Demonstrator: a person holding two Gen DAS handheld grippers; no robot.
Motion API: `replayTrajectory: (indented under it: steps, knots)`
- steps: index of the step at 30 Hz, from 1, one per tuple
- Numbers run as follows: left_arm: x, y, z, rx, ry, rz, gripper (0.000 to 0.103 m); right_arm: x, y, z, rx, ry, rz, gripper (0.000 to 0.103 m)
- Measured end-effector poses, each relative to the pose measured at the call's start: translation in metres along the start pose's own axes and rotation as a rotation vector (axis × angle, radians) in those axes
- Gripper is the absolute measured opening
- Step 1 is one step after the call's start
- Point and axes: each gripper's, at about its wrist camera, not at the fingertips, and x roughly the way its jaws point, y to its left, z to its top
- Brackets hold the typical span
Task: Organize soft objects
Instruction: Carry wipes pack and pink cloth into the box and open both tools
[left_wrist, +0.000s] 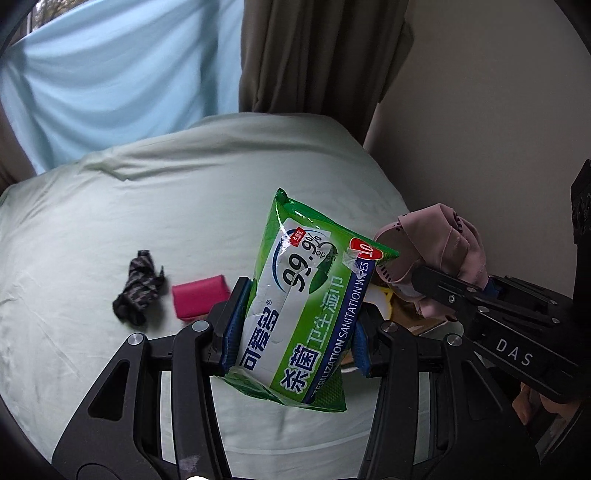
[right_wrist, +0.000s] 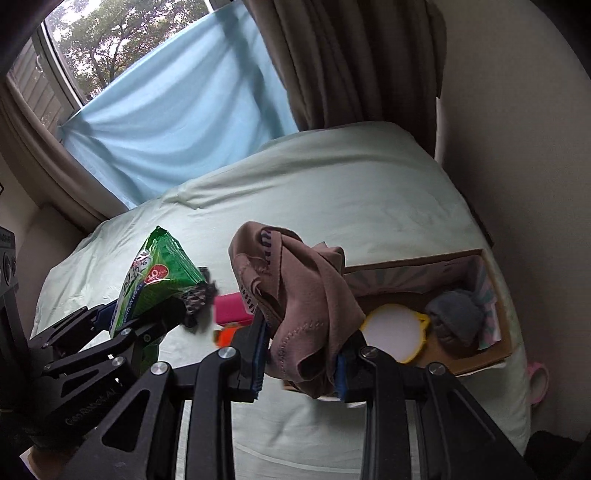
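My left gripper (left_wrist: 295, 325) is shut on a green pack of wet wipes (left_wrist: 306, 295) and holds it above the bed; the pack also shows in the right wrist view (right_wrist: 155, 280). My right gripper (right_wrist: 299, 354) is shut on a crumpled pink cloth (right_wrist: 295, 295), held above the bed beside an open cardboard box (right_wrist: 506, 332). The cloth also shows in the left wrist view (left_wrist: 436, 254). A dark patterned sock (left_wrist: 138, 288) and a magenta pad (left_wrist: 199, 299) lie on the pale green sheet (left_wrist: 147, 206).
The box holds a grey soft item (right_wrist: 458, 317), a yellow-rimmed white round thing (right_wrist: 395, 336) and a pastel cloth (right_wrist: 487, 295). An orange object (right_wrist: 225, 334) lies near the magenta pad. A wall runs along the right, curtains and a window at the back.
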Motion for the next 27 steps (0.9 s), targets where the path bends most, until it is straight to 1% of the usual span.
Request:
replayTrajectory:
  steps: [3,5,8,12,14,16,18,20,24,27]
  knots:
    - [0.029,-0.023,0.002,-0.015,0.043,0.001,0.044,0.009,-0.034,0.006,-0.005,0.027,-0.016,0.027]
    - [0.052,-0.035,0.003,-0.035,0.089,0.005,0.044,0.021,-0.052,0.011,-0.001,0.05,-0.029,0.027]
    - [0.086,-0.037,0.005,-0.075,0.161,0.007,0.044,0.04,-0.078,0.018,-0.003,0.097,-0.053,0.027]
    - [0.126,-0.04,0.007,-0.082,0.215,0.009,0.044,0.067,-0.108,0.023,0.034,0.175,-0.069,0.027]
    - [0.143,-0.042,0.006,-0.095,0.249,-0.007,0.044,0.079,-0.115,0.025,0.028,0.204,-0.084,0.027]
    - [0.159,-0.046,0.003,-0.084,0.289,-0.013,0.044,0.091,-0.124,0.026,0.042,0.235,-0.083,0.027]
    - [0.177,-0.056,-0.003,-0.055,0.34,0.0,0.044,0.102,-0.133,0.026,0.065,0.266,-0.081,0.027]
    - [0.194,-0.063,-0.011,-0.048,0.397,0.014,0.044,0.115,-0.139,0.025,0.088,0.309,-0.085,0.027]
    - [0.212,-0.064,-0.02,-0.067,0.462,-0.003,0.044,0.135,-0.146,0.023,0.098,0.374,-0.09,0.027]
    - [0.213,-0.065,-0.021,-0.039,0.469,0.01,0.044,0.14,-0.144,0.024,0.08,0.391,-0.103,0.027]
